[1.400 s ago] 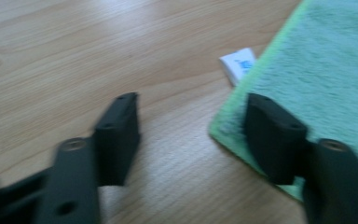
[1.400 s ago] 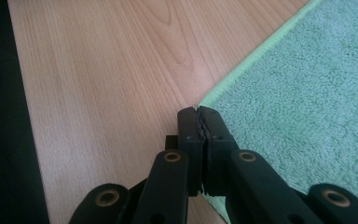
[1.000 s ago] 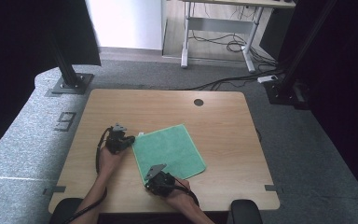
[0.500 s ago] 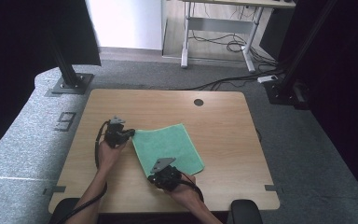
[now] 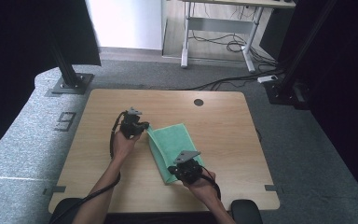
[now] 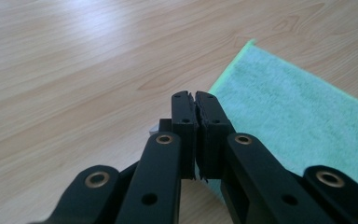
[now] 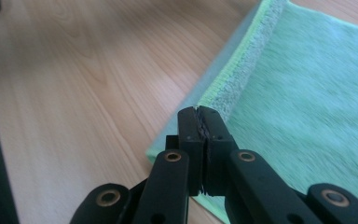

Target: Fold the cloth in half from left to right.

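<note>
Nearest the desk's (image 5: 98,186) front edge, the right claw (image 5: 179,173) is pressed together on the near left corner of the green towel (image 5: 179,142), lifting that edge so the cloth folds over itself. Farther back, the left claw (image 5: 145,126) is likewise pinched shut on the towel's far left corner. The towel lies around the middle of the desk, a narrow half-folded band running from the front edge toward the back.

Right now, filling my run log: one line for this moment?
work: folding cloth | left tool: shut on cloth corner | right tool: shut on cloth corner | cloth: left edge lifted over | table
</note>
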A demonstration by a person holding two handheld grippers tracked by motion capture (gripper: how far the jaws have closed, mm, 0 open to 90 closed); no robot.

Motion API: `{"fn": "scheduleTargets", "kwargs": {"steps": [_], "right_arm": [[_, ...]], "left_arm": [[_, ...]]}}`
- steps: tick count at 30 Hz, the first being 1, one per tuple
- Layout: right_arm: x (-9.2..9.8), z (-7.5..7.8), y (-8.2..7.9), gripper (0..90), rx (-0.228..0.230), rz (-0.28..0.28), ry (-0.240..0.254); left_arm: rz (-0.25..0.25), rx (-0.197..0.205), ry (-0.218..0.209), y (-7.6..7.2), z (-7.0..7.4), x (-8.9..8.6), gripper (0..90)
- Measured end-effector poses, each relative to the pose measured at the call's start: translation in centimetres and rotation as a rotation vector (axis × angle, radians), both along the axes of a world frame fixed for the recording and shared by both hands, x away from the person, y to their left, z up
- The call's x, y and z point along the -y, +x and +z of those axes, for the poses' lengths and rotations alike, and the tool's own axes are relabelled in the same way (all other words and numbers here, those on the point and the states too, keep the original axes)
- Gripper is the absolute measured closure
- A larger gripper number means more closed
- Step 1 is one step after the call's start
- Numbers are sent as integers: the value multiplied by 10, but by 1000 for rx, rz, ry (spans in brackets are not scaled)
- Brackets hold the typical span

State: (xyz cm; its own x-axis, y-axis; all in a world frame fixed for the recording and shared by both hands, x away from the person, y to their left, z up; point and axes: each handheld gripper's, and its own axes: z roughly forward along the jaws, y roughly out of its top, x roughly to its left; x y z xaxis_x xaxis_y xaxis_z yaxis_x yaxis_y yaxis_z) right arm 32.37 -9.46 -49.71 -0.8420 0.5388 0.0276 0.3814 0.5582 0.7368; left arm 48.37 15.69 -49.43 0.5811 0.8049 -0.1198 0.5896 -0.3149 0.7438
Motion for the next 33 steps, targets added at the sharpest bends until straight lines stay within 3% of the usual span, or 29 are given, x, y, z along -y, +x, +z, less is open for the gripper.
{"fn": "scheduleTargets", "kwargs": {"steps": [10,23,33], "right_arm": [[28,-3,3,876,-8,-58,9],[62,0,9,875,-17,-125,25],[73,-4,13,875,-36,-157,7]], "left_arm": [[-47,10,15,13,-1,34,864],[-115,36,82,29,4,80,862],[-142,22,107,39,-6,102,861]]}}
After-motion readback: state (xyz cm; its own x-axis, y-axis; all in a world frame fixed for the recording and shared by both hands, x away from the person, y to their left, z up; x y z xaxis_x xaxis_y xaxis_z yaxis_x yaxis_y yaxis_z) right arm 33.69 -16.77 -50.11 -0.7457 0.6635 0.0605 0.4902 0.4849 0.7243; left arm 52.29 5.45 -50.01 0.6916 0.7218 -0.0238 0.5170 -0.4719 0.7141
